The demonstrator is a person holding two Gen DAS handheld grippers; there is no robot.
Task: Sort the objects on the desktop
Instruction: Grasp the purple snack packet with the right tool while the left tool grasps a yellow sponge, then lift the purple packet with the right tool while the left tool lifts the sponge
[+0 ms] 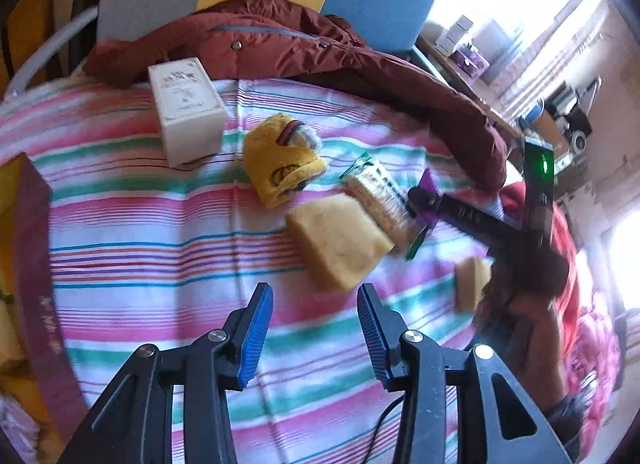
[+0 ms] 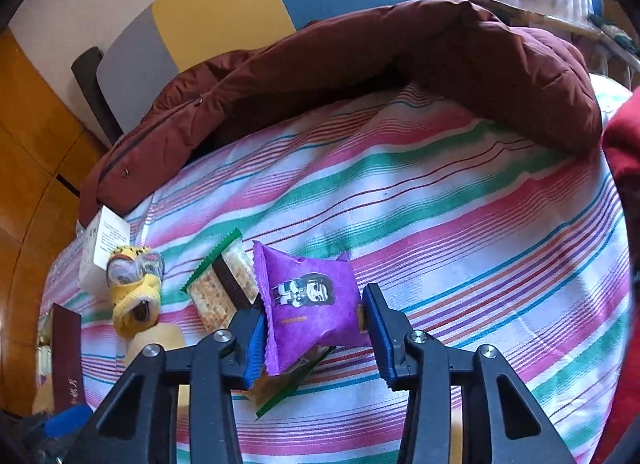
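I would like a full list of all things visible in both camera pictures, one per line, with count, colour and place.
striped cloth: one, pink, green and white, covers the surface.
quilted jacket: one, dark red, along the far edge.
cardboard box: one, cream white, far left, upright.
knitted cartoon toy: one, yellow, beside the box.
cracker packet: one, clear with green ends, centre.
foam sponge block: one large, pale yellow, in front of the packet.
small sponge piece: one, pale yellow, right.
purple snack pouch: one, purple, between the right fingers.
maroon box: one, left edge.
left gripper: one, black with blue pads, open, empty.
right gripper: one, same colours, shut on the pouch.
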